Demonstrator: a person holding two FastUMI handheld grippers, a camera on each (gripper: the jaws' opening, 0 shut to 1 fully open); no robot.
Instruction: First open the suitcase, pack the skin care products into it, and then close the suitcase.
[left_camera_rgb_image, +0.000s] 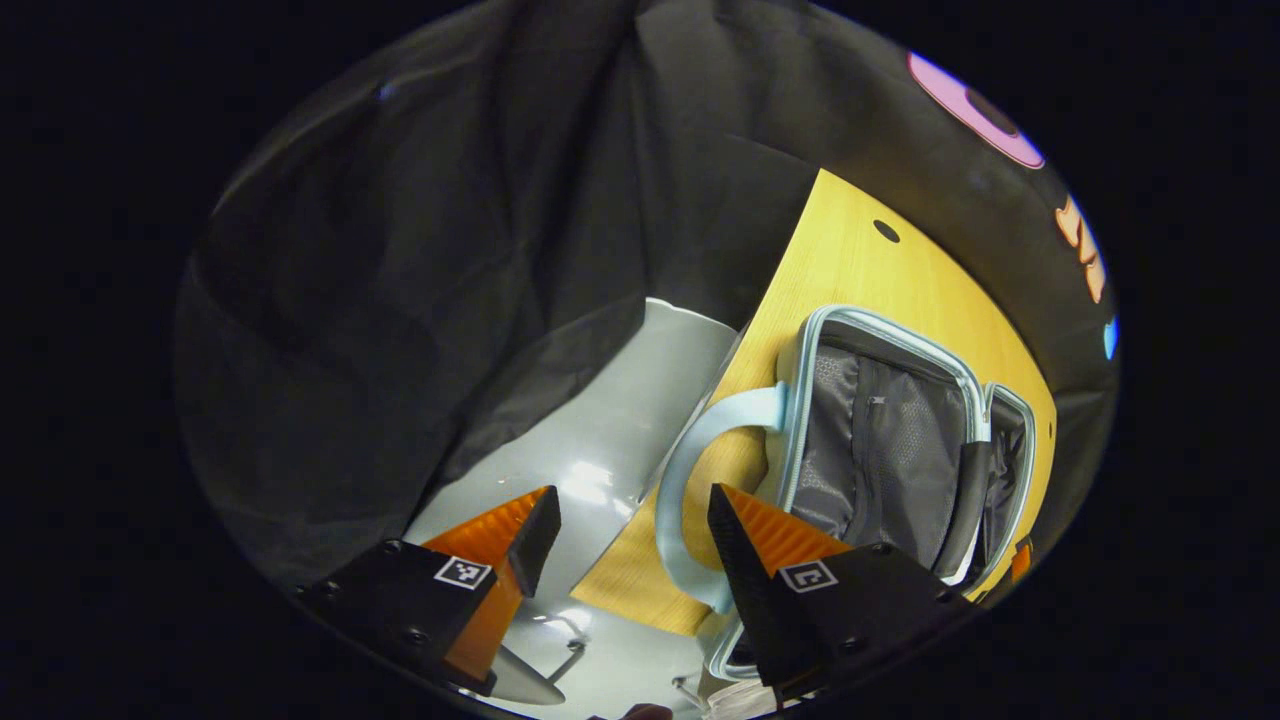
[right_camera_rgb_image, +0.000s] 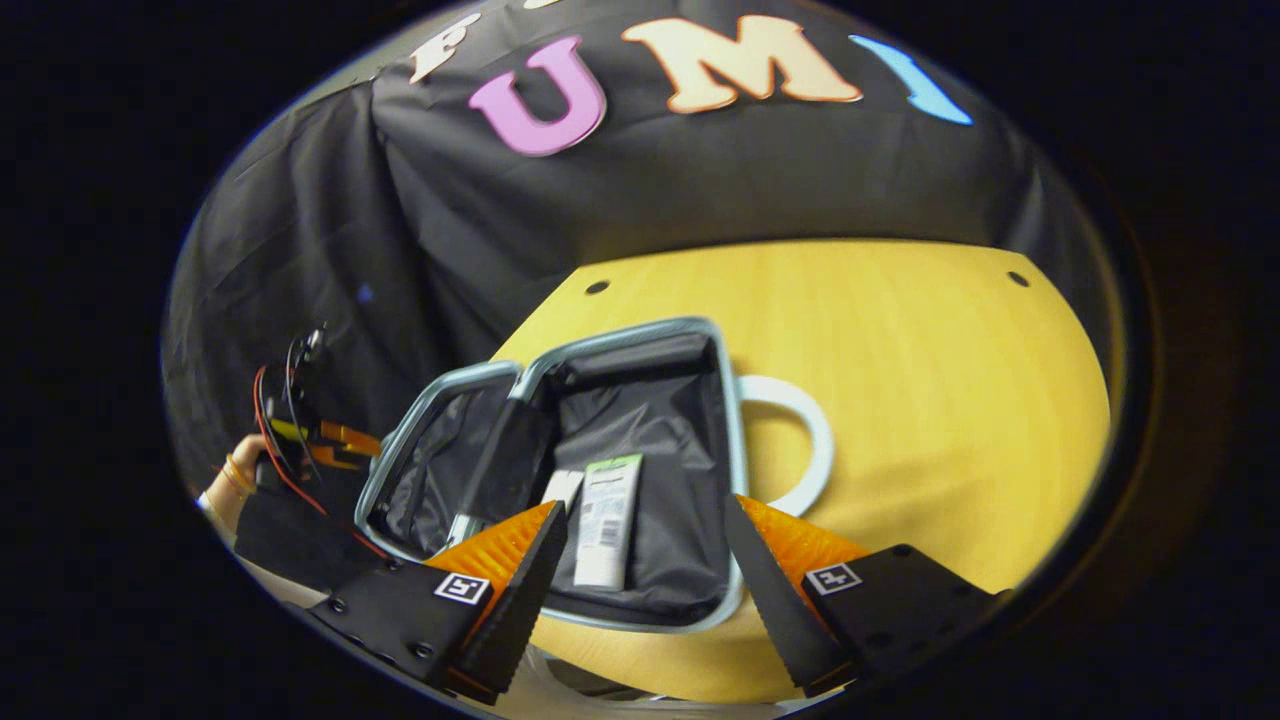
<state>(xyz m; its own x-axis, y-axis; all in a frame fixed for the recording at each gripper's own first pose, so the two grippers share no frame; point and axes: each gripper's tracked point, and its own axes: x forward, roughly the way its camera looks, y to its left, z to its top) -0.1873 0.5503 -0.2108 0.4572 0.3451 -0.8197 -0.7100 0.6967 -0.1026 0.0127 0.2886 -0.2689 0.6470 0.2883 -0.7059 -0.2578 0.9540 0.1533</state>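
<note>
Two tubes (right_camera_rgb_image: 606, 520) in open suitcase (right_camera_rgb_image: 640, 470) | lining dark, rim pale blue

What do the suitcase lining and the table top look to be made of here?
Suitcase lining: dark grey woven fabric, matte, judging by its folds and creases; one half looks like mesh with a zip. Table: pale wood or wood-look laminate, smooth, with faint straight grain.

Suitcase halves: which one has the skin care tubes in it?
The half on the handle side of the suitcase. A white tube with a green end lies there, a second tube beside it. The other half looks empty.
</note>
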